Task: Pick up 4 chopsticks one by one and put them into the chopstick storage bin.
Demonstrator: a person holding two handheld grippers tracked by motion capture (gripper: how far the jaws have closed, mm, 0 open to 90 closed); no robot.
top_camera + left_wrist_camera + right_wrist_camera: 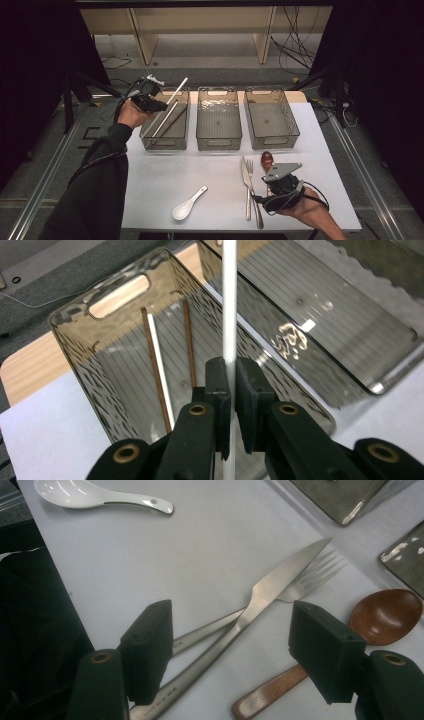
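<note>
A: Three clear smoky plastic bins with ribbed floors and cut-out handles, side by side at the far edge of the white table (pixel 155 175). In the left bin (pixel 150 142): one white chopstick (pixel 161 371) lying flat between two thin brown wooden chopsticks (pixel 189 342). Nothing visible in the middle bin (pixel 219 144) or the right bin (pixel 295 131).

B: Left gripper (pixel 232 385) raised over the left bin, jaws narrowed to a slit, clamped on a second smooth white round chopstick (pixel 230 300). Slanted upward past the bin's far rim, lower end hanging below the pads.

A: Rippled, glossy bin walls; fine parallel ridges across each floor.

B: Right gripper (pixel 230 650) low at the near right of the table, jaws spread wide, holding nothing. Straddling a plain steel table knife (pixel 270 592) crossed over a steel fork (pixel 310 577). Both flat on the tabletop.

A: Just beside those, a reddish-brown wooden spoon (pixel 387 615) with a rounded, polished bowl, handle running under the right-hand pad in the right gripper view.

B: Farther toward the near left, well apart from the steel pieces, a glossy white ceramic soup spoon (pixel 100 495) with a short handle and a small hole at its end.
</note>
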